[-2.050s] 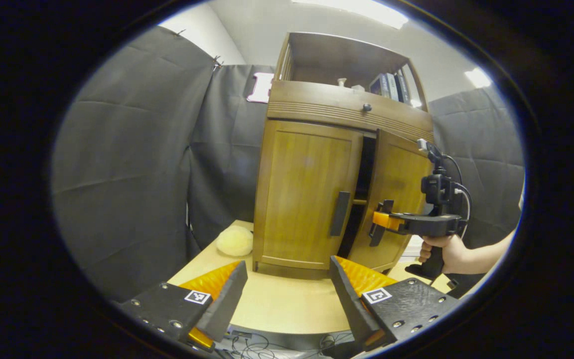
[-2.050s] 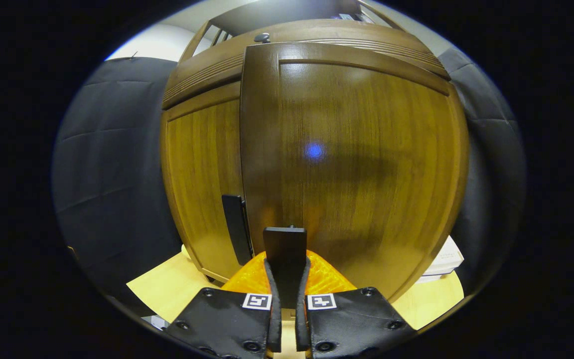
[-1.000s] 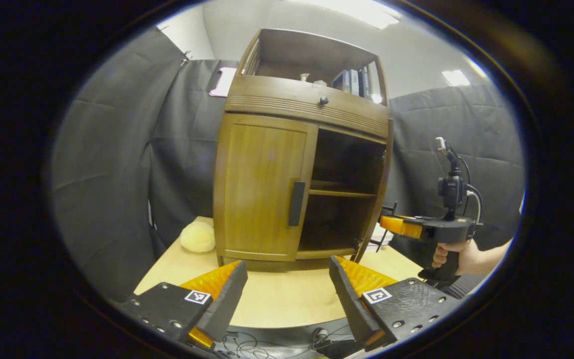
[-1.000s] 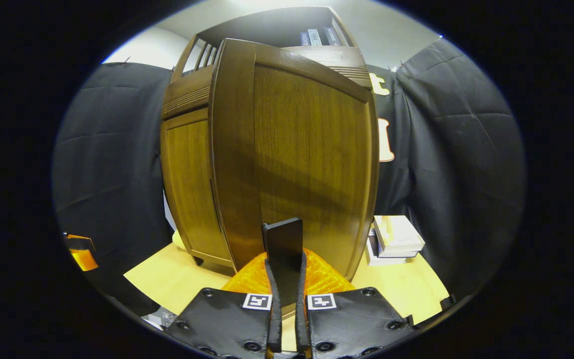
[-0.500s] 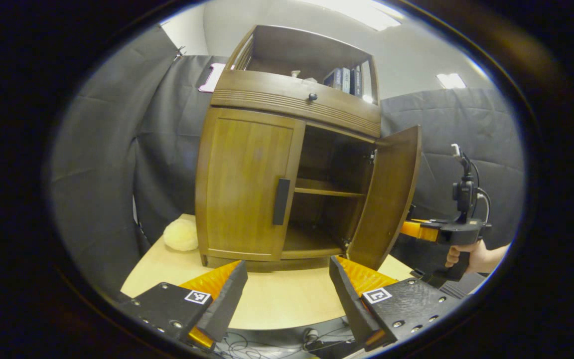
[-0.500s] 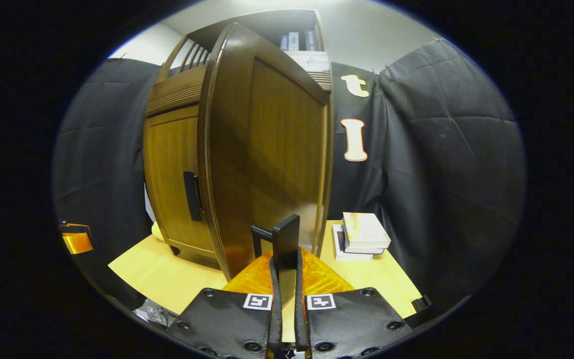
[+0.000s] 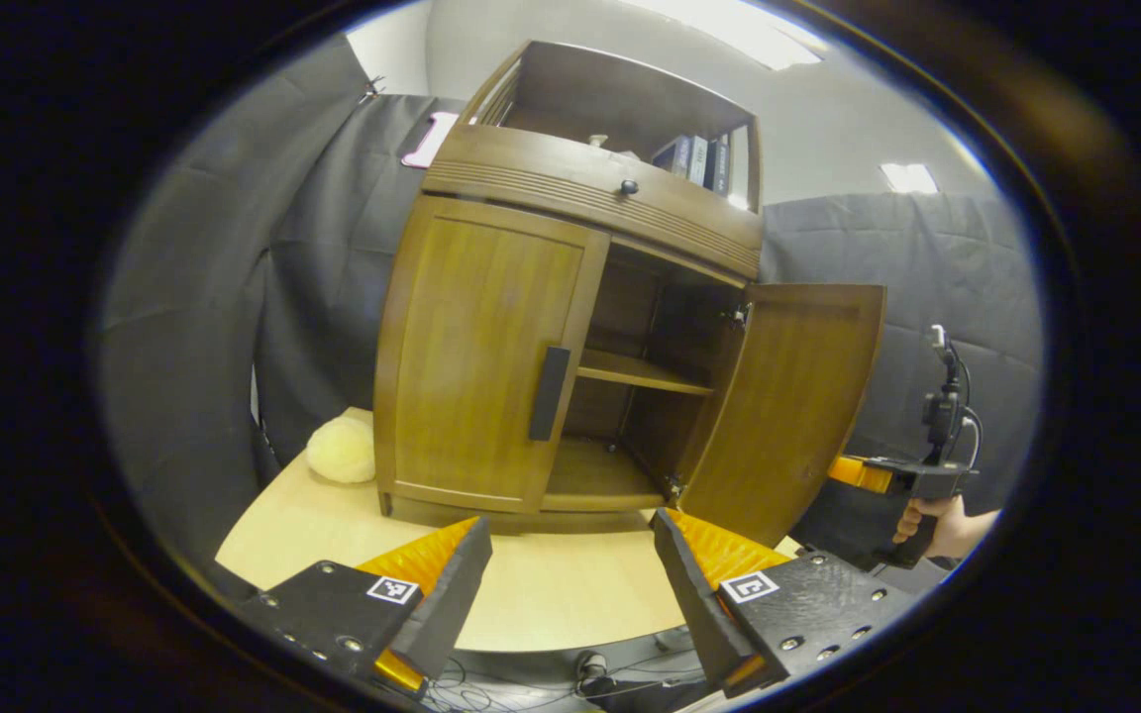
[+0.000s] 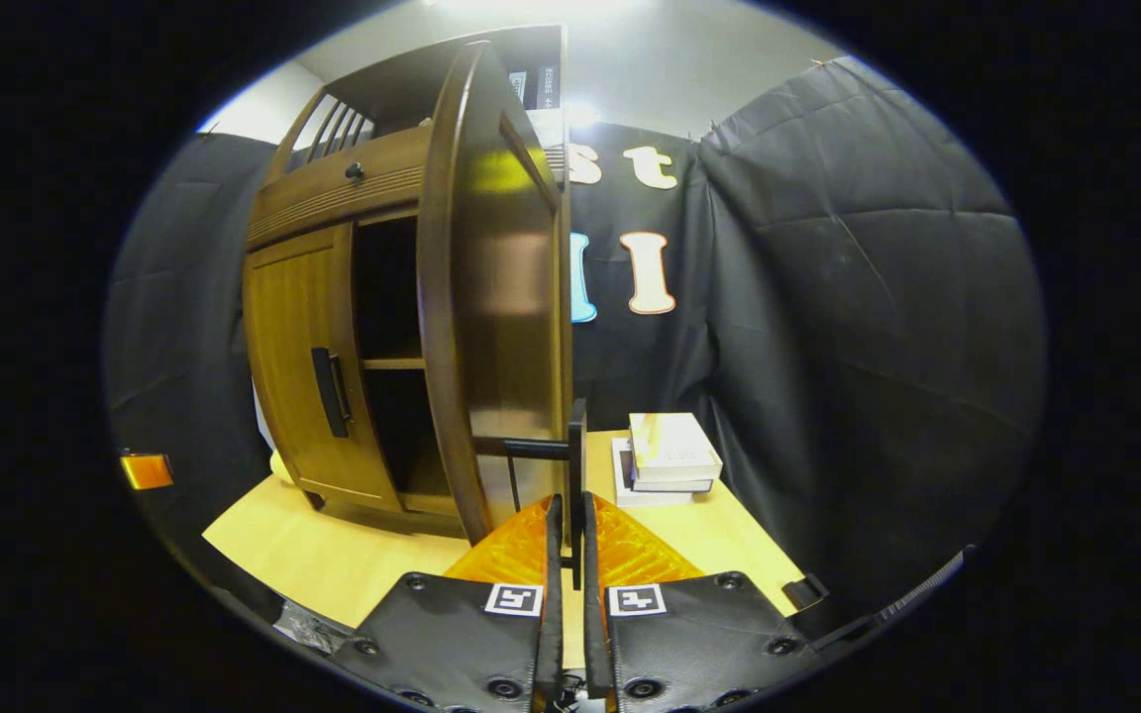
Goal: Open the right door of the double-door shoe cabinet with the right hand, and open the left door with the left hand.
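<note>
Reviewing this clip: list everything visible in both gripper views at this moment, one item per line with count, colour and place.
Shoe cabinet: one, brown wood, standing on the table.
Right door: one, brown, swung wide open.
Right door handle: one, black, between the right gripper's fingers.
Left door: one, brown, closed.
Left door handle: one, black, on the left door's inner edge.
Inner shelf: one, wood, bare, inside the open half.
Drawer knob: one, dark, above the doors.
Upright books: several, dark, top shelf.
Stacked books: a few, pale, on the table right of the cabinet.
Fluffy ball: one, cream, left of the cabinet.
Table: one, light wood.
Left gripper: open, short of the cabinet.
Right gripper: shut on the right door handle.
Hand: one, holding the right gripper.
</note>
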`<state>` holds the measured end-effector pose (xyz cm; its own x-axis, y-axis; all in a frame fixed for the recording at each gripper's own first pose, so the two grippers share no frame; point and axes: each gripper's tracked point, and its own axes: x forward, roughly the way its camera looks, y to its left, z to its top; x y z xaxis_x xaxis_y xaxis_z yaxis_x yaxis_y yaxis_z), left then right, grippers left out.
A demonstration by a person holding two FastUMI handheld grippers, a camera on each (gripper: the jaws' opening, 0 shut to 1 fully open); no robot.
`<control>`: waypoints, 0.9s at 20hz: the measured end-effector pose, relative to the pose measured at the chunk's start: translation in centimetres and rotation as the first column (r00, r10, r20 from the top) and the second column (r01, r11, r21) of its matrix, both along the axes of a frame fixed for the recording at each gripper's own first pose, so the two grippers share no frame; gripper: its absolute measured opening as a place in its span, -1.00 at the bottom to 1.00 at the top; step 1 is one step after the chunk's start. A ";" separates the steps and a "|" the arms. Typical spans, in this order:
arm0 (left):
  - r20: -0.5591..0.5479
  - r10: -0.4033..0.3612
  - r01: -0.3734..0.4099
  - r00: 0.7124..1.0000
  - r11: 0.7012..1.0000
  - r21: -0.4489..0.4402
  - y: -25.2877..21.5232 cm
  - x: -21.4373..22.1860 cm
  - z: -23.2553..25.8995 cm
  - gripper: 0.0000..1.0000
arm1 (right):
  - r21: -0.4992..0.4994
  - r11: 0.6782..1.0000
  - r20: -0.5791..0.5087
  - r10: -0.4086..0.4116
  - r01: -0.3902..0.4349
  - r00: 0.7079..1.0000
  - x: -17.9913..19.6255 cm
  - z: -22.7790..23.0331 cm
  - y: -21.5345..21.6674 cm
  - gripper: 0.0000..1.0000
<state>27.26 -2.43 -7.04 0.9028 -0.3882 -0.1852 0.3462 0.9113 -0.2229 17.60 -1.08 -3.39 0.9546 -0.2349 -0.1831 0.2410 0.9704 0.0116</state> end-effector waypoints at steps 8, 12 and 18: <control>-0.019 -0.052 0.053 0.998 0.998 0.023 -1.3 0.5 -0.8 0.89 | 0.044 0.999 0.032 -0.027 0.026 0.999 0.1 0.2 -0.7 -0.91; -0.023 -0.069 0.069 0.997 0.997 0.017 -1.6 1.1 -0.5 0.89 | 0.042 0.999 0.106 -0.015 0.010 0.994 0.8 1.5 -0.9 -0.72; -0.003 -0.033 0.033 0.999 0.999 0.043 -1.0 1.7 -0.2 0.87 | 0.024 0.997 0.110 -0.073 0.070 0.991 -0.7 1.9 -1.7 -1.00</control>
